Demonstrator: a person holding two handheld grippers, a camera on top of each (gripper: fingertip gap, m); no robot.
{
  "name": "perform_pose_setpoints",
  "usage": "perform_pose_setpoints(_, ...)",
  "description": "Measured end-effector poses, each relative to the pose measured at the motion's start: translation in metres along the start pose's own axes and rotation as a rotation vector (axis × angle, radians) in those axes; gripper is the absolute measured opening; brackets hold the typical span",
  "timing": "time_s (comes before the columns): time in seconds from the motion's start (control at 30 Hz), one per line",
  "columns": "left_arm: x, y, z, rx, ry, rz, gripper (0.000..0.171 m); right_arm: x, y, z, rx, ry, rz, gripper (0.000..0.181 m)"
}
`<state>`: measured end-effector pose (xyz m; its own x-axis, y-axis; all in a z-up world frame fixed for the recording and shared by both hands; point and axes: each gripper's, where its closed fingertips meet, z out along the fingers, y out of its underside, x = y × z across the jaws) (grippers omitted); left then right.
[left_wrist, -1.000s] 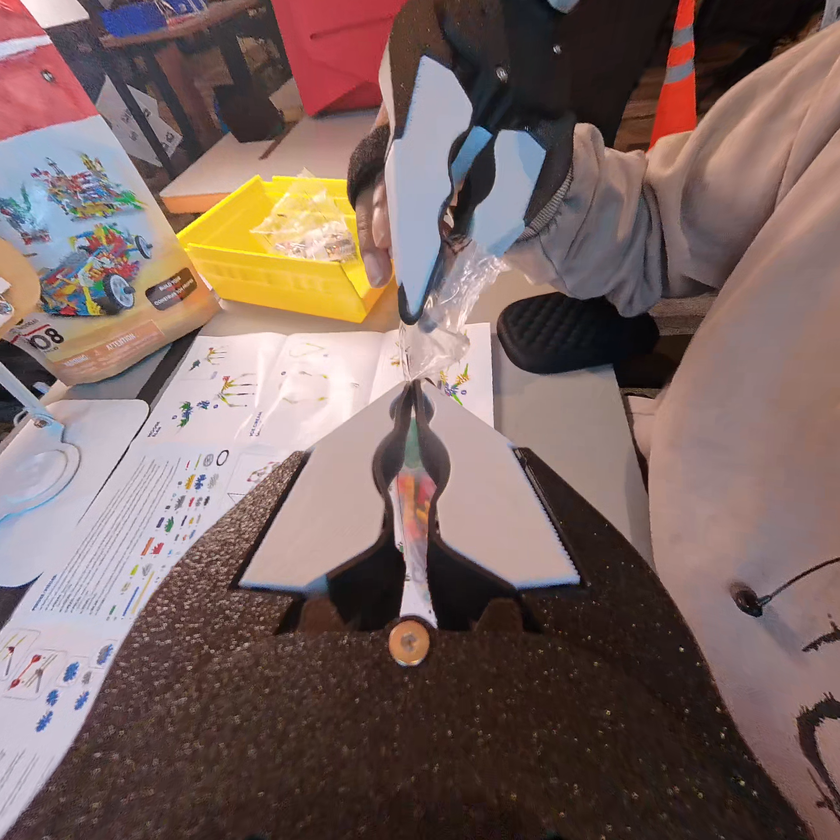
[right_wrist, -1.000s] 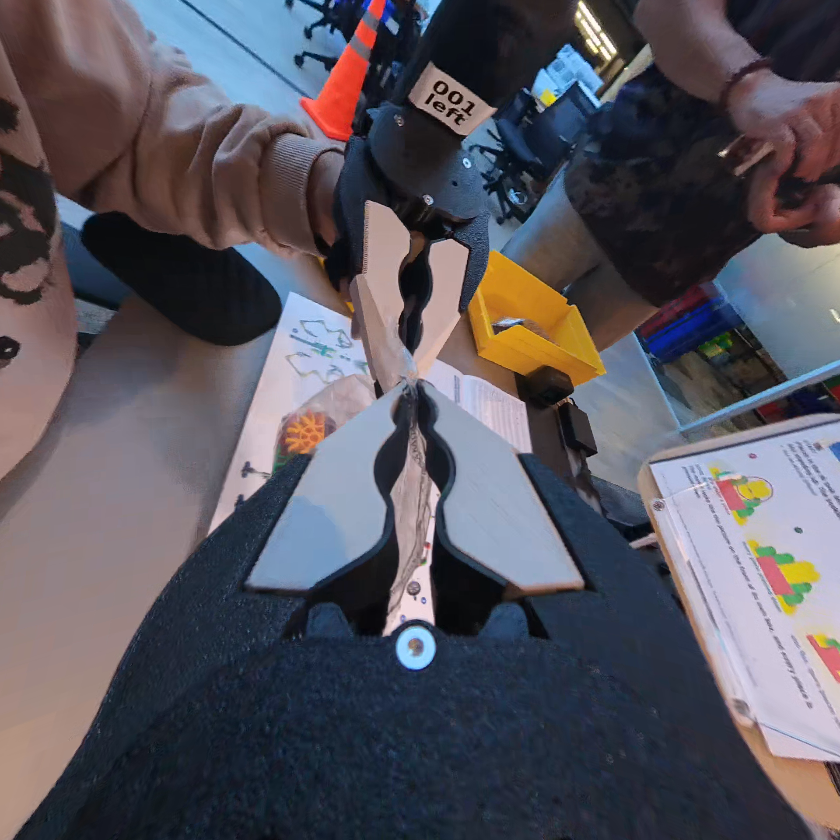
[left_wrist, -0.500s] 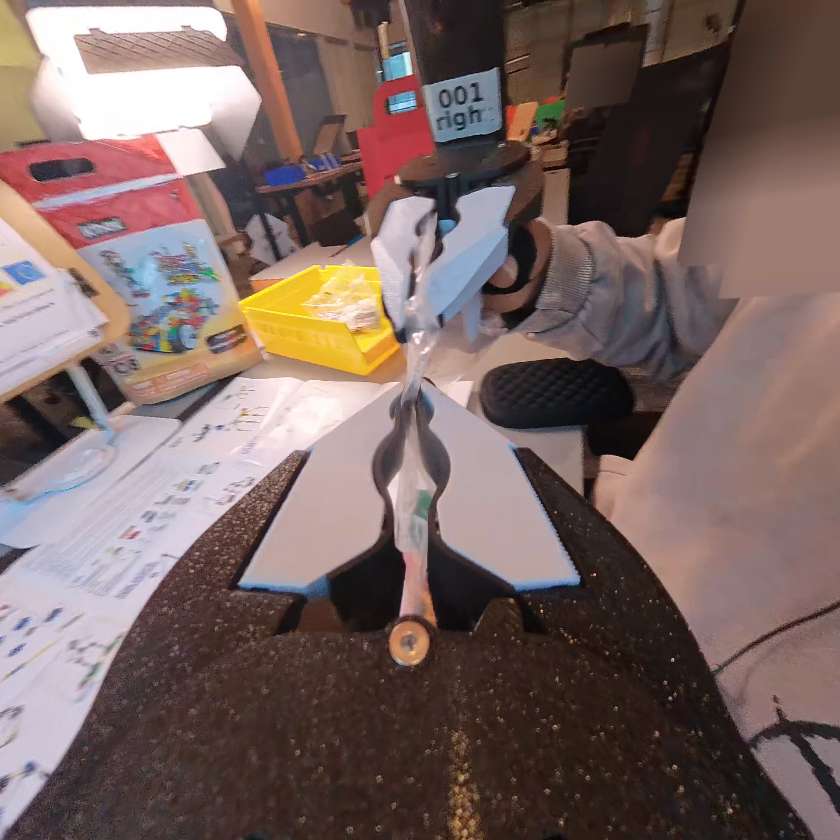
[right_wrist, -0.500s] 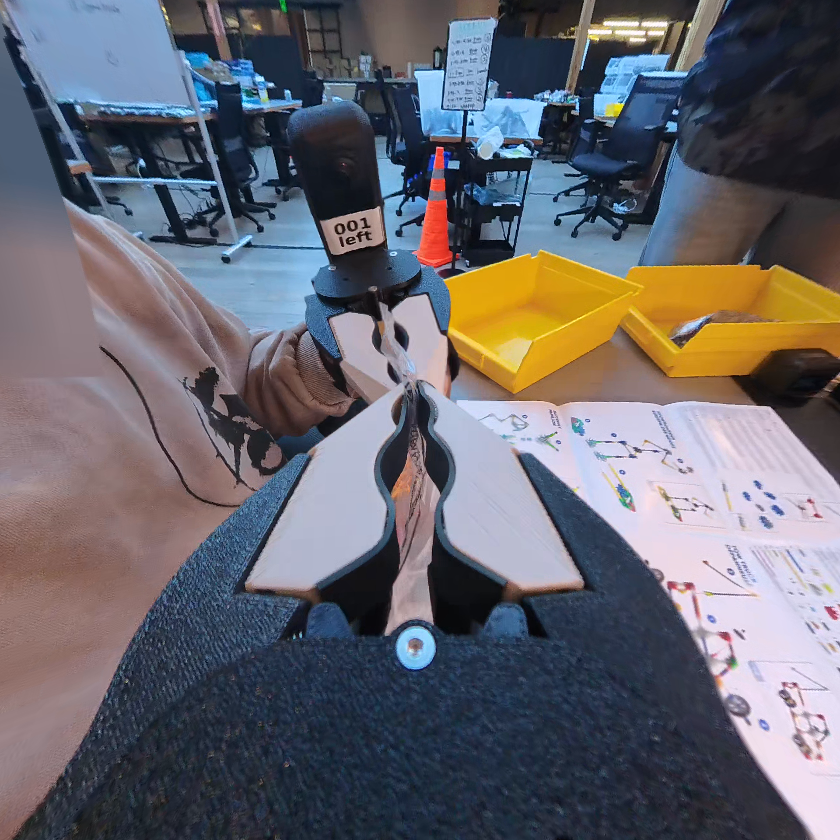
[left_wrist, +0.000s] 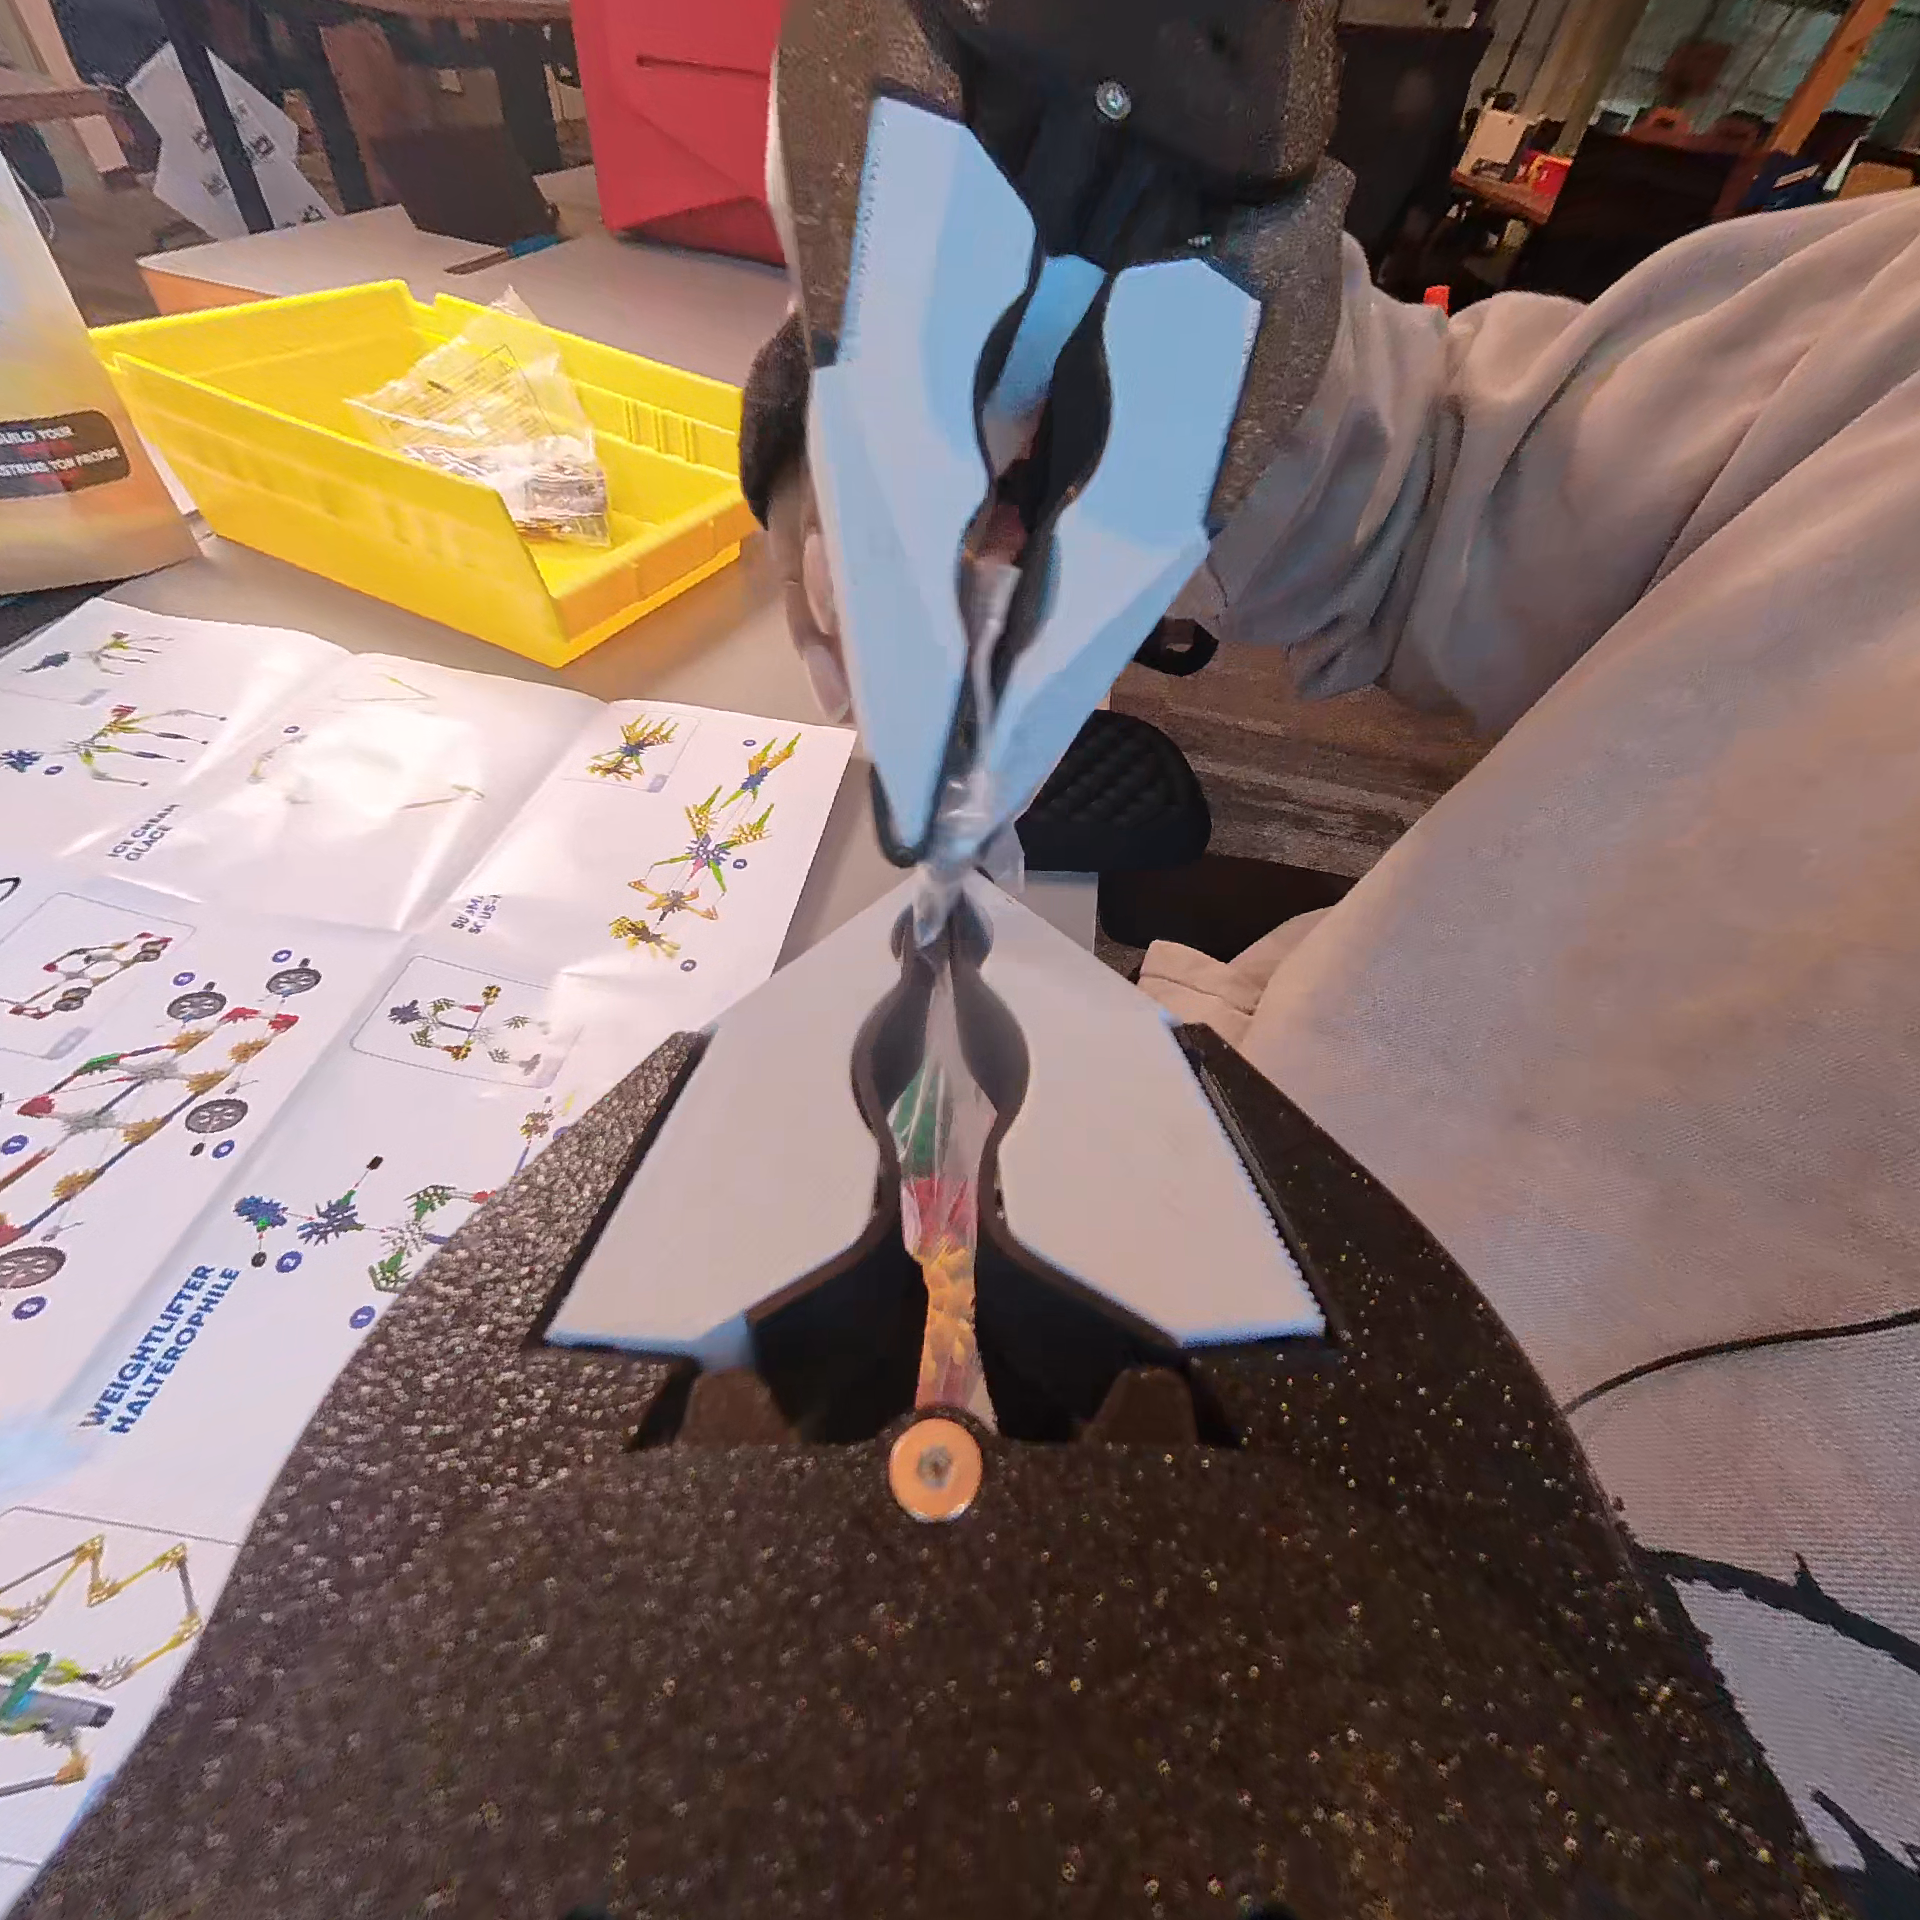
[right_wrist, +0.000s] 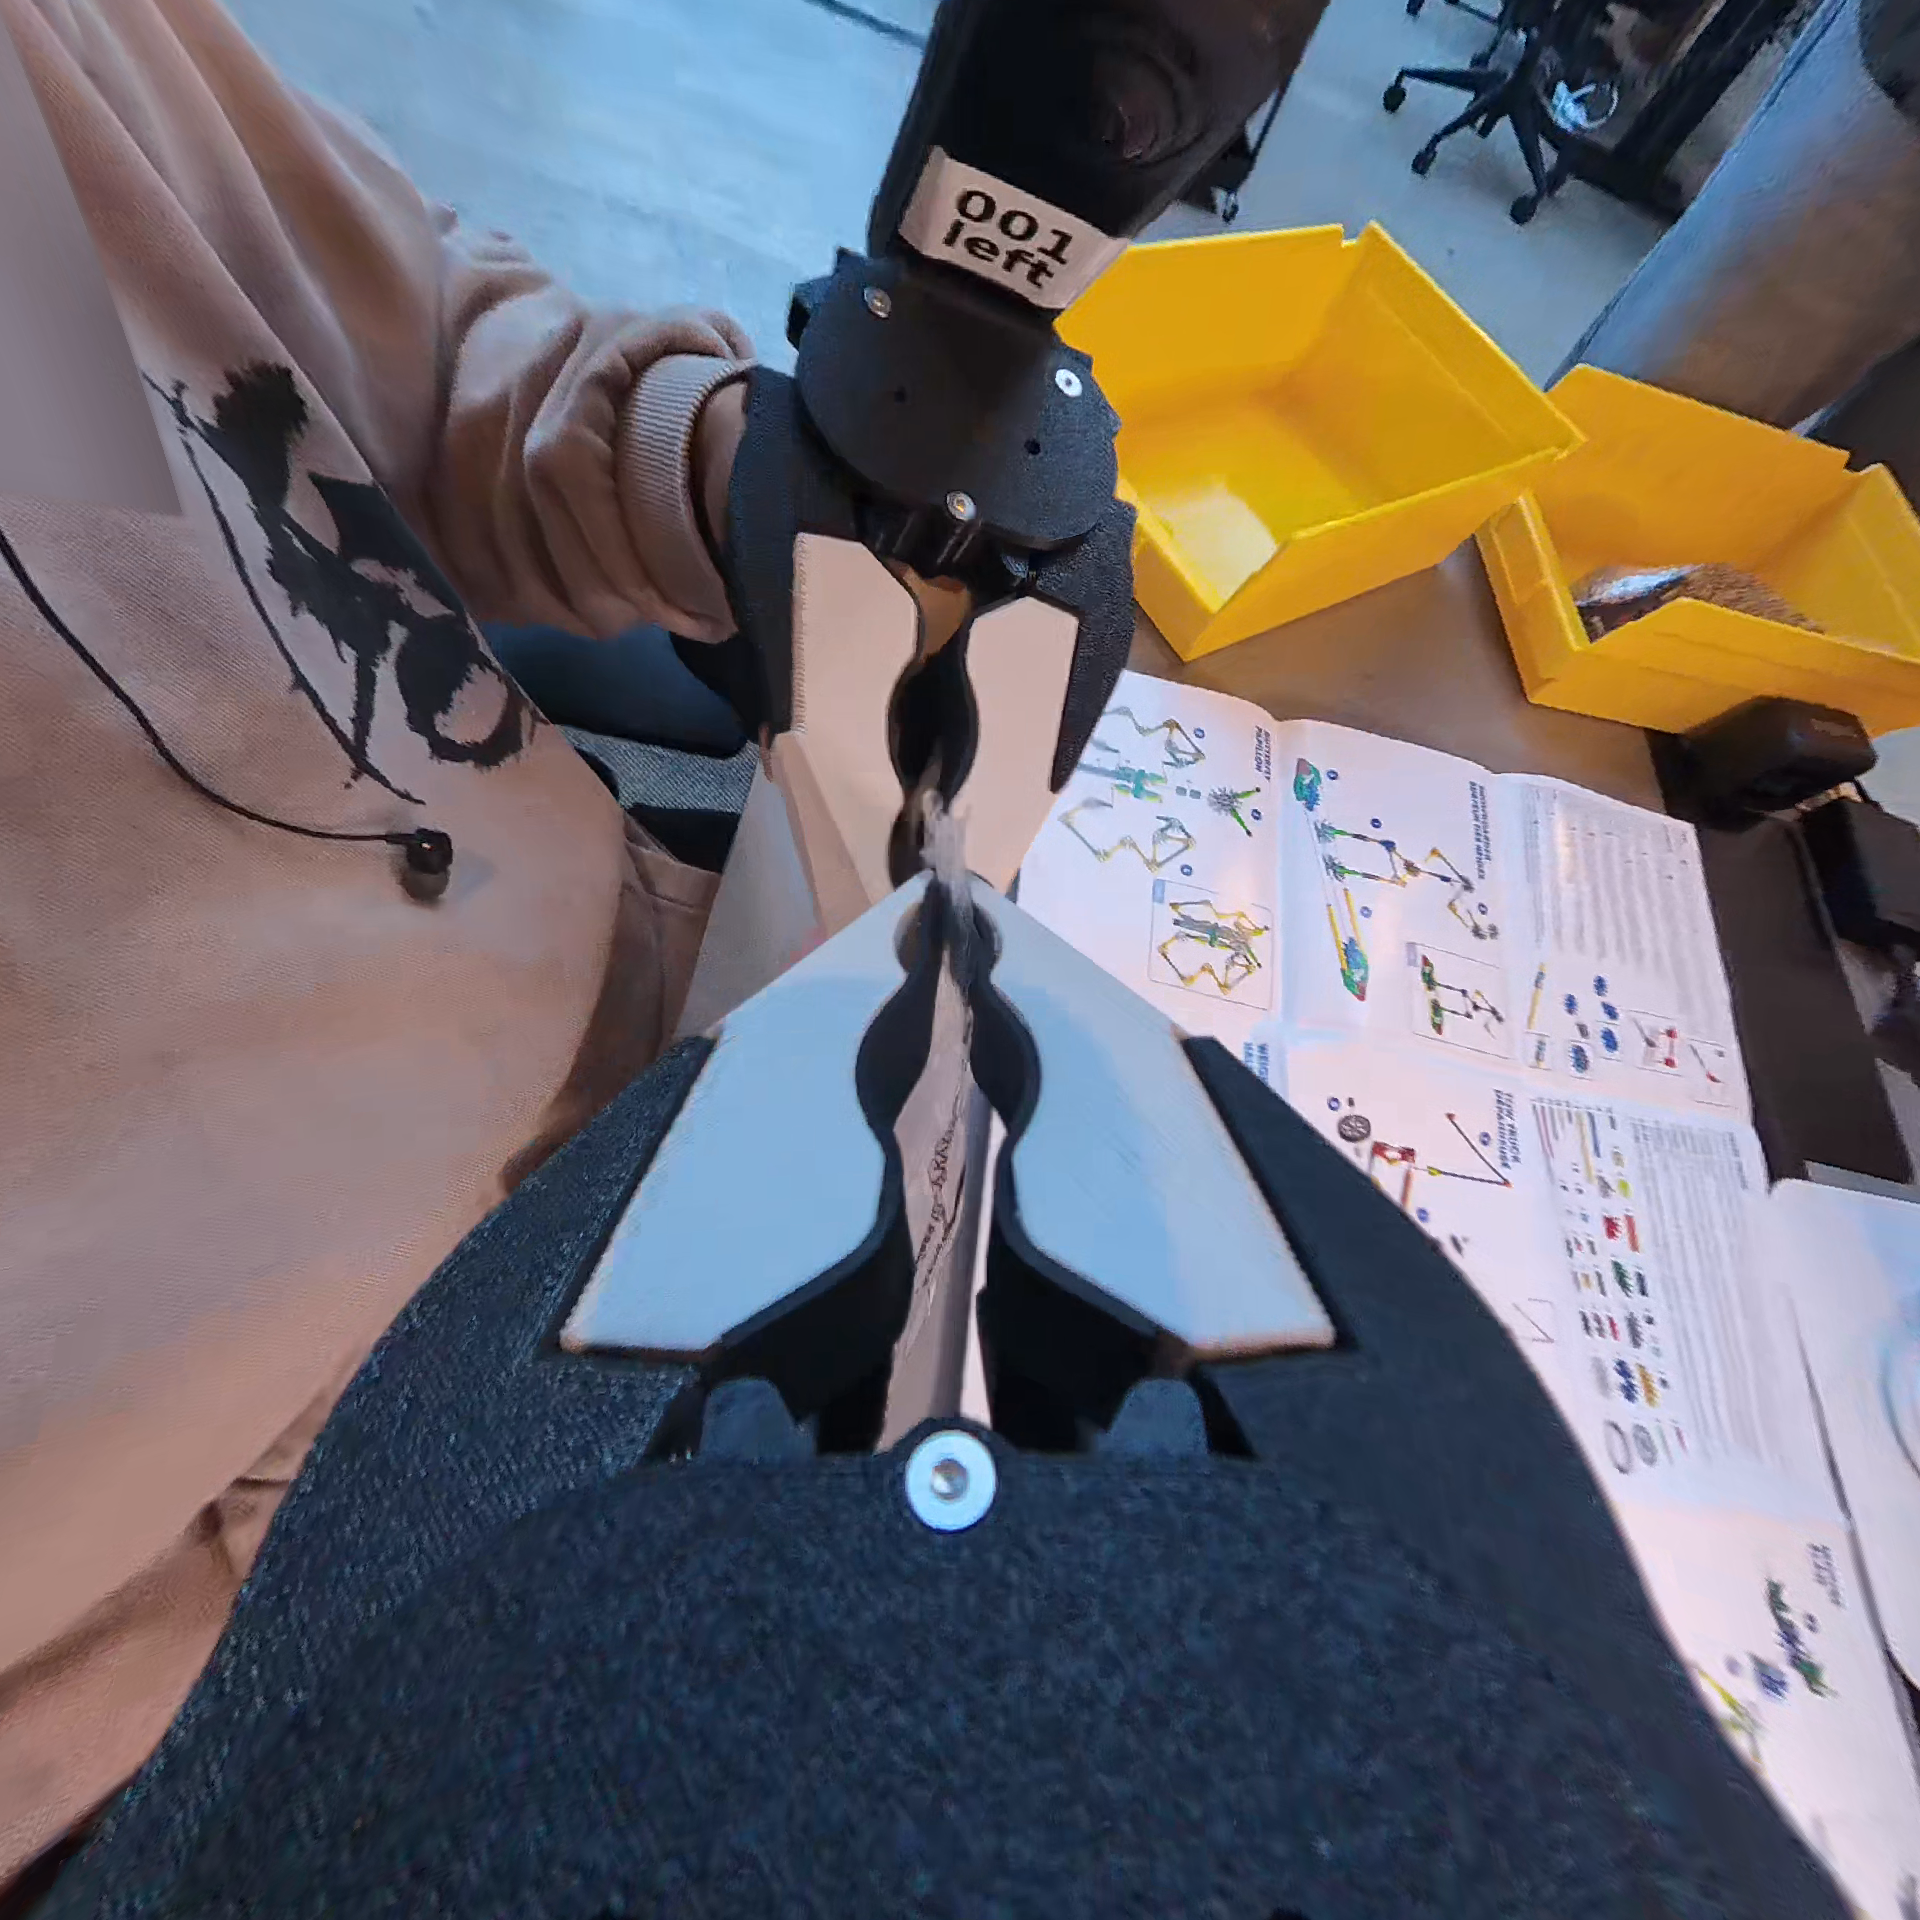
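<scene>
A clear plastic bag (left_wrist: 940, 1174) with small coloured toy pieces inside is pinched between both grippers above the table. My left gripper (left_wrist: 940, 935) is shut on one edge of the bag. My right gripper (right_wrist: 948, 899) is shut on the other edge (right_wrist: 935, 1174). The two grippers meet tip to tip, and a short twisted strip of plastic (left_wrist: 961, 842) is stretched between them. The right gripper also shows in the left wrist view (left_wrist: 940, 831), and the left gripper shows in the right wrist view (right_wrist: 925, 821).
A folded-out instruction sheet (left_wrist: 343, 935) lies on the table (right_wrist: 1382, 644). A yellow bin (left_wrist: 312, 488) holds another clear bag of parts (left_wrist: 488, 426). Two more yellow bins (right_wrist: 1309, 436) (right_wrist: 1704, 561) stand beyond the sheet. A person's sleeves (right_wrist: 499, 416) are close by. My two grippers' fingertips are within a few centimetres of each other.
Both grippers tilted downward toward the table and kept their hold on the bag. The strip of plastic between the tips is shorter and more twisted.
</scene>
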<state>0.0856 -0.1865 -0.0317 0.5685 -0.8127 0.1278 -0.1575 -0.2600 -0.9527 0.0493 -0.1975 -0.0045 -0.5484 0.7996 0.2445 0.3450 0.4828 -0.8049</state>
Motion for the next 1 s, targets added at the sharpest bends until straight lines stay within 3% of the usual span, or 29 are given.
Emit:
perform_pose_setpoints(0.23,-0.010,-0.016,-0.019,0.140,-0.136,0.127,0.000,0.027,0.002,-0.003,0.020,0.135,0.042,0.000)
perform_pose_setpoints(0.37,-0.008,-0.016,-0.024,0.078,-0.242,0.280,0.000,0.035,0.002,0.009,0.068,0.190,0.071,0.000)
perform_pose_setpoints(0.7,-0.017,-0.002,-0.035,0.060,-0.298,0.315,0.000,0.051,0.007,0.037,0.053,0.302,0.009,0.000)
perform_pose_setpoints(1.0,-0.024,-0.003,-0.052,0.136,-0.245,0.157,0.000,0.043,-0.001,0.024,0.226,0.107,0.222,0.000)
